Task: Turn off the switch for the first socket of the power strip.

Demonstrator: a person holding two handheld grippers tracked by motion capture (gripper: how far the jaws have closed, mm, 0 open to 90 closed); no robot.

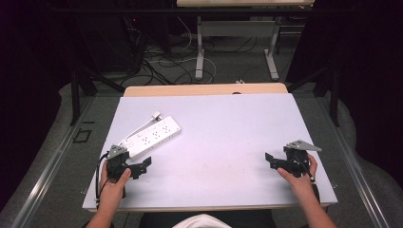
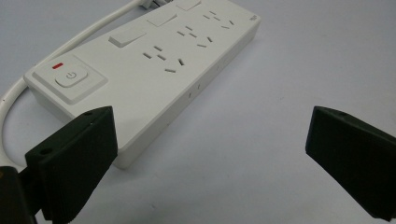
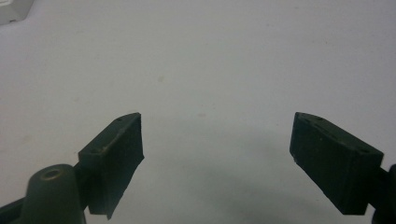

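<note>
A white power strip (image 1: 152, 137) lies slantwise on the left half of the white table top (image 1: 223, 137), its white cable (image 1: 140, 128) curling along its far side to a plug (image 1: 156, 115). In the left gripper view the power strip (image 2: 154, 70) shows a grey power button with a red mark (image 2: 70, 77) at its near end and several sockets. My left gripper (image 1: 142, 166) rests open just in front of that near end; its jaws stand wide apart around bare table (image 2: 210, 158). My right gripper (image 1: 272, 161) sits open near the right edge, jaws wide over bare table (image 3: 215, 154).
A wooden table edge (image 1: 204, 89) shows behind the white top. On the floor beyond lie tangled cables (image 1: 166, 61) and the metal legs of another desk (image 1: 199, 47). A corner of the power strip (image 3: 11, 11) shows at the right gripper view's top left.
</note>
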